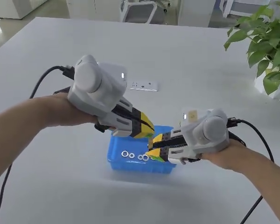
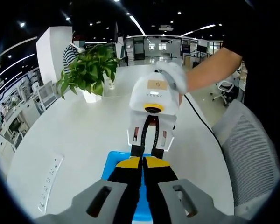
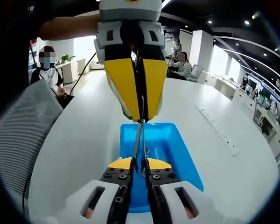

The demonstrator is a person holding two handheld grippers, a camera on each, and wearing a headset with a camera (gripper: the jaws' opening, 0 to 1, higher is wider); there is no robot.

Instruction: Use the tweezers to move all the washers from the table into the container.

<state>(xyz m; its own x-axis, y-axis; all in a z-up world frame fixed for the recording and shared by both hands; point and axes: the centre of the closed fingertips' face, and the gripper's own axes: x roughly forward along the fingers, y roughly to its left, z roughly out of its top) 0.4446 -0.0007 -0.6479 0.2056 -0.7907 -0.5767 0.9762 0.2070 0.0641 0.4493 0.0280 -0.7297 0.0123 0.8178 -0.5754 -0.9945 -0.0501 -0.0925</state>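
Well, both my grippers meet over the blue container on the white table. My left gripper comes down at a slant with its yellow-tipped jaws clenched on one end of the tweezers. The thin metal legs run from there straight into my right gripper, whose jaws are pressed against them from both sides. The tweezers hang above the container's inside, and their far end is hidden between my jaws. Several washers lie in a loose row on the container's floor, near the wall closest to me. A white socket strip lies farther back, well apart.
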